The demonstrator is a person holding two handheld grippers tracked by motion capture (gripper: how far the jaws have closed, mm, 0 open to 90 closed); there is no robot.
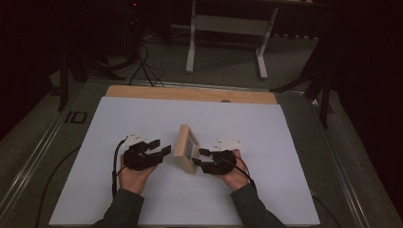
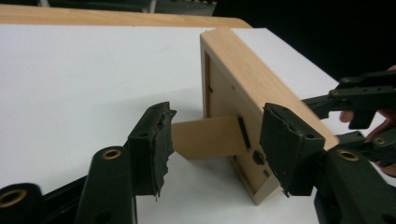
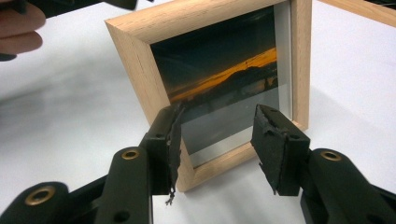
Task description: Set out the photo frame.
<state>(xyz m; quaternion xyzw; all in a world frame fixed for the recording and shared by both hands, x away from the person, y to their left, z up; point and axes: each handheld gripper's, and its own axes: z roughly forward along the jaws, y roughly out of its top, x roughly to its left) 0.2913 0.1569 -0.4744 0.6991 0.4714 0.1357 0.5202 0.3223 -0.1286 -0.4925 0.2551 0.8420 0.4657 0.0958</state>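
Your picture frame (image 1: 186, 147) stands upright mid-sheet between both wide-open grippers, left gripper (image 1: 158, 147) and right gripper (image 1: 199, 156) (glass front looks fragile), so grip its stiff wooden edges, not the flimsy cardboard stand (image 2: 210, 137).

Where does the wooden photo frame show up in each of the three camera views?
High view: the wooden photo frame stands at table centre, between the two grippers.
Left gripper view: its back and brown prop-stand sit centre-right, past the open jaws.
Right gripper view: its front with a sunset photo is at upper centre.
Shared landmark: the white table sheet under the frame.
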